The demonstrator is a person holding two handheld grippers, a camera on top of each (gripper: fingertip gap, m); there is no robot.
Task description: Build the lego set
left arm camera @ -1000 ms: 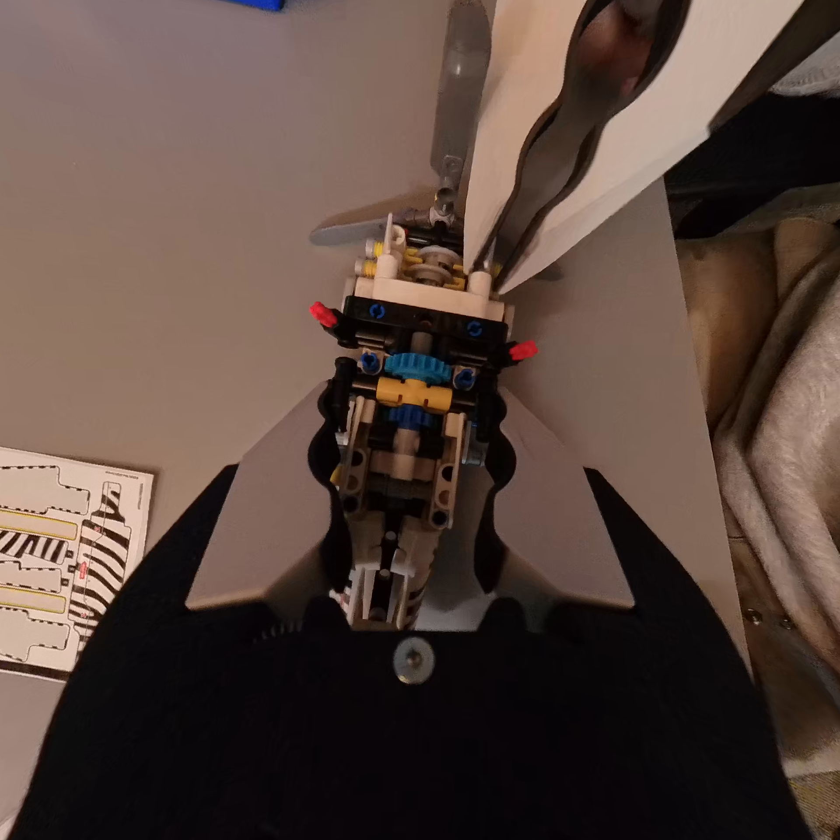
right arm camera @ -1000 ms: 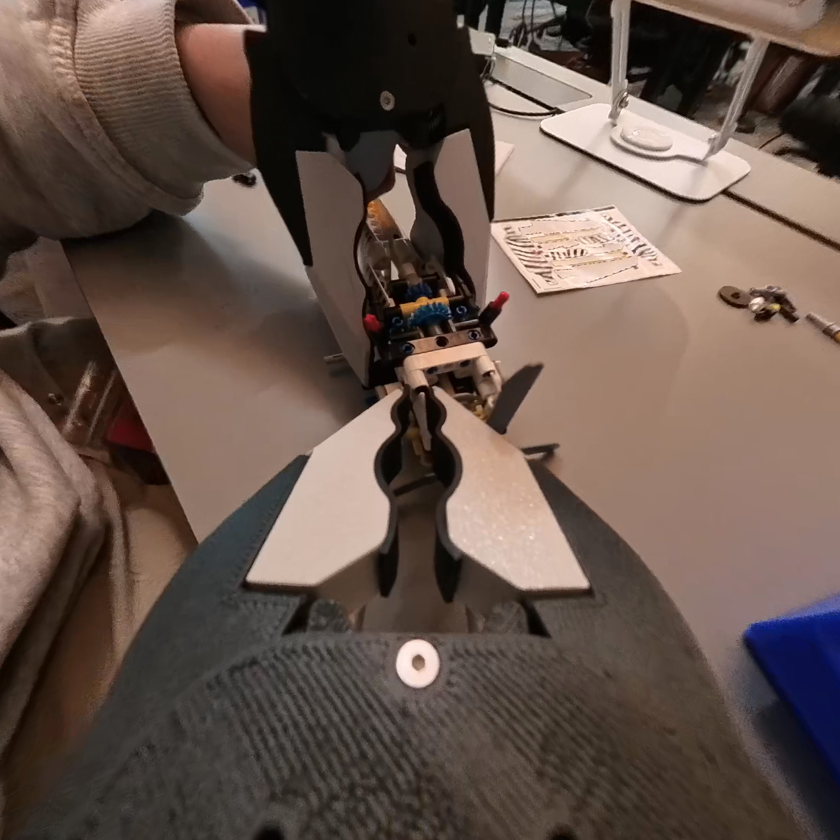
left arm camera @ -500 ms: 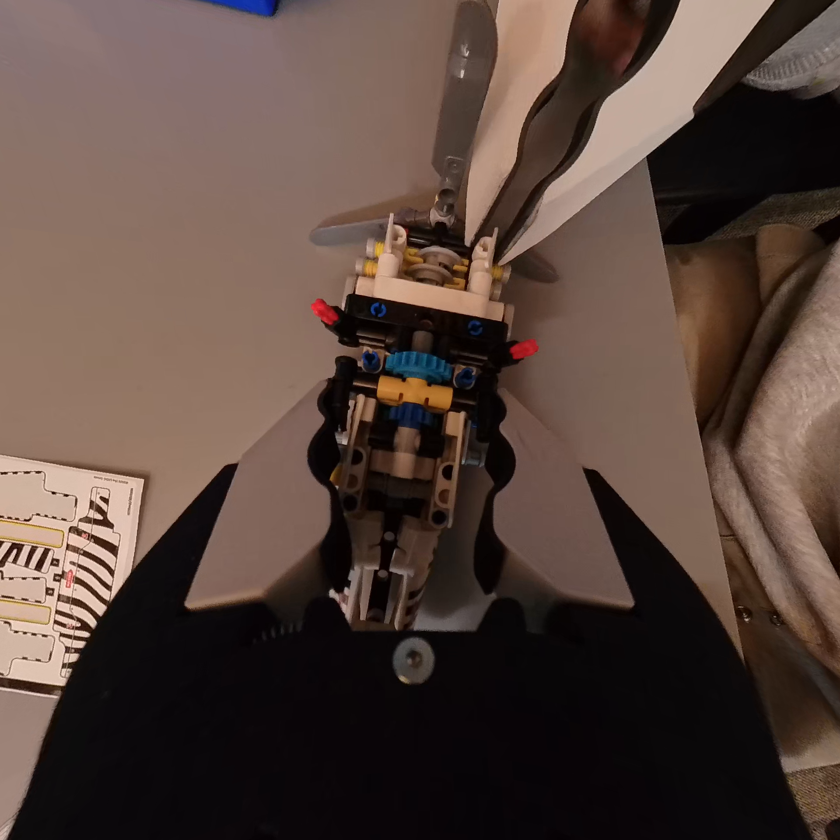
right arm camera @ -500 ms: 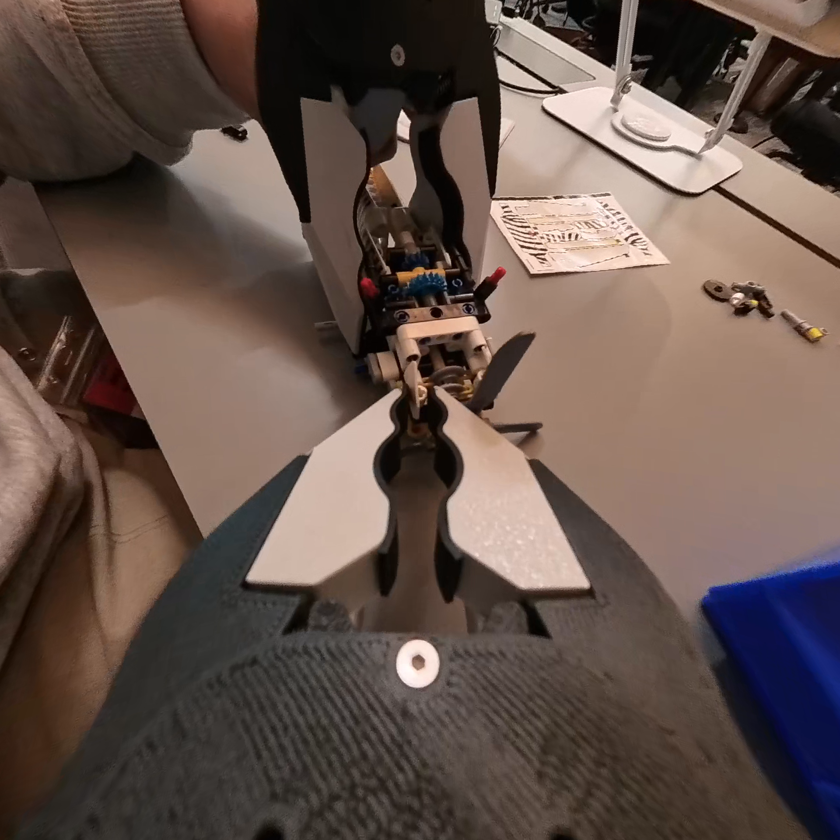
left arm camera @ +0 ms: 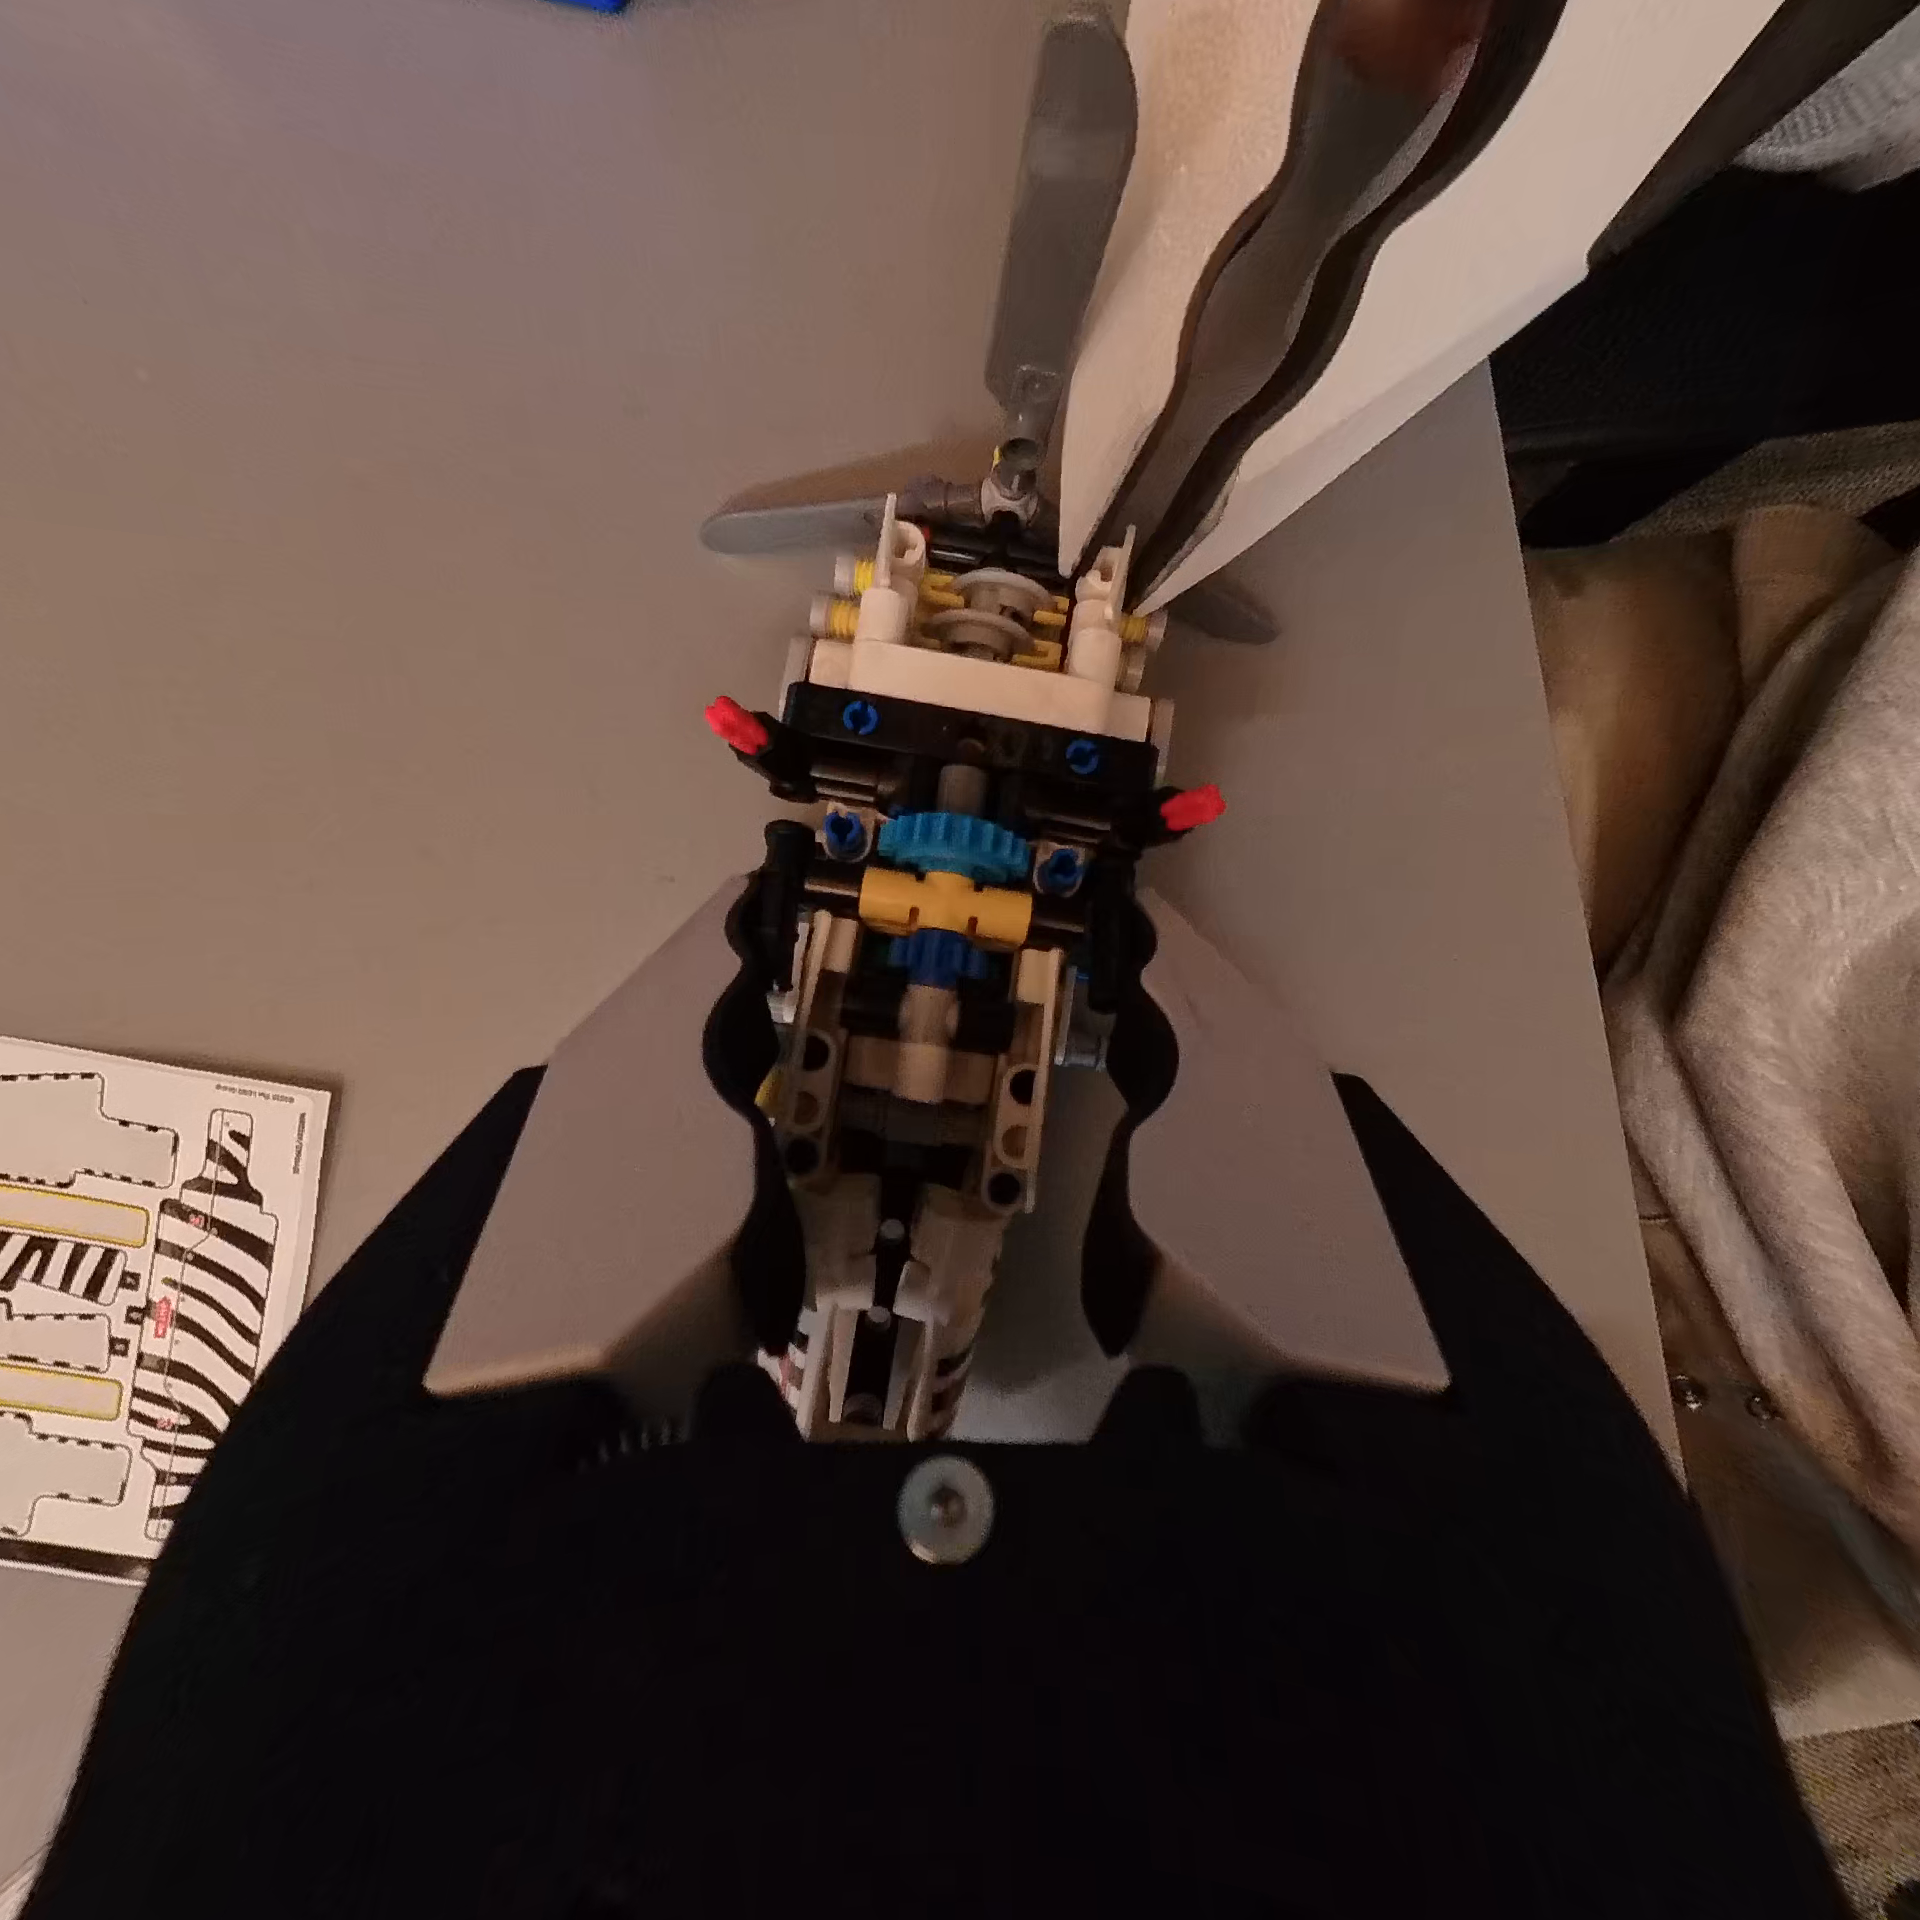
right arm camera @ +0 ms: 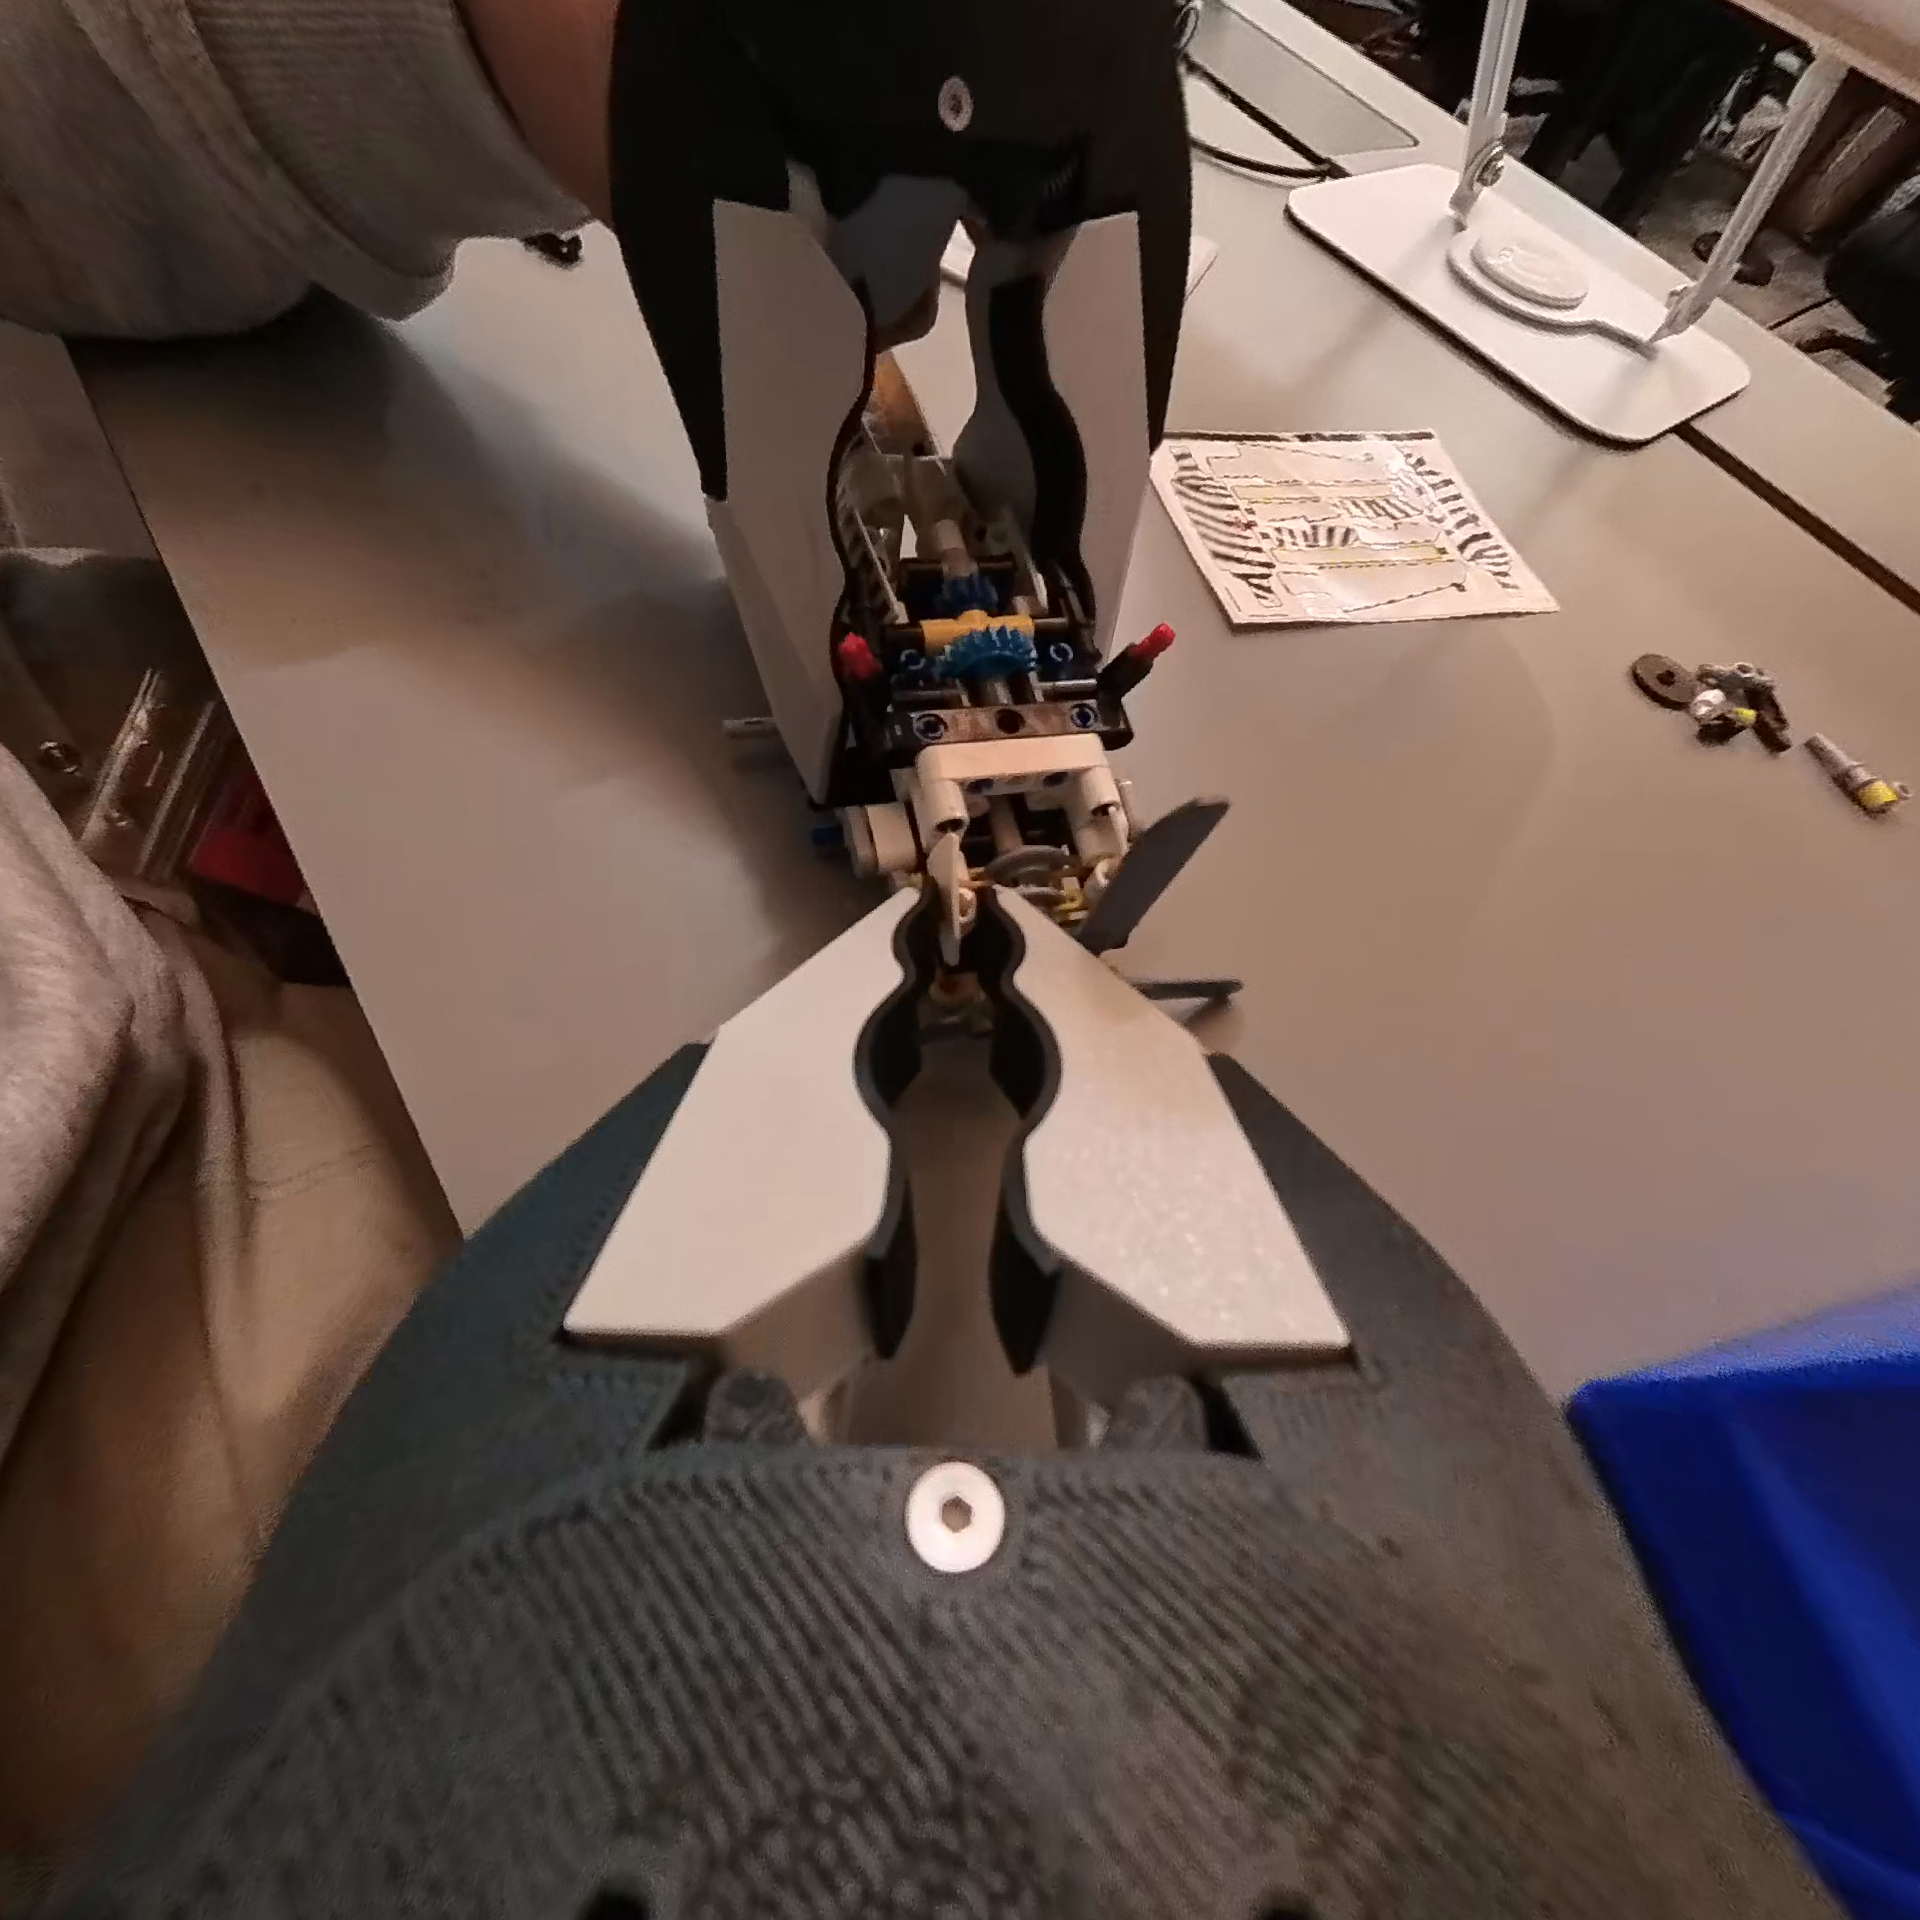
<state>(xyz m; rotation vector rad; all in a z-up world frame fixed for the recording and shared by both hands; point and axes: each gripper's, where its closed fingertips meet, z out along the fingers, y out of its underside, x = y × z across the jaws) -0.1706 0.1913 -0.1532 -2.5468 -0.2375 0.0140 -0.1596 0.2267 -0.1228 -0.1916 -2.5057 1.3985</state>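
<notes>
Firmly, model [left arm camera: 940, 997] within left tool [left arm camera: 940, 935]; right tool [right arm camera: 961, 914] seemingly narrow on its white pin [right arm camera: 951, 899].

The lego model [left arm camera: 940, 935] sits mid-frame on the desk [left arm camera: 364, 520] in the left wrist view, between the left gripper [left arm camera: 940, 914] jaws, with the right gripper [left arm camera: 1107, 577] entering from the upper right at its far end. A sticker sheet [left arm camera: 135, 1288] lies on the desk at the left edge. In the right wrist view, loose parts [right arm camera: 1714, 701] lie at the right, below the sticker sheet [right arm camera: 1351, 530], and a bin [right arm camera: 1766, 1538] fills the lower right corner.

A white and black lego model [left arm camera: 966, 790] with blue gears and red pins is shown; a zebra-striped sticker sheet [left arm camera: 135, 1299] is seen on the grey counter [left arm camera: 364, 520].
</notes>
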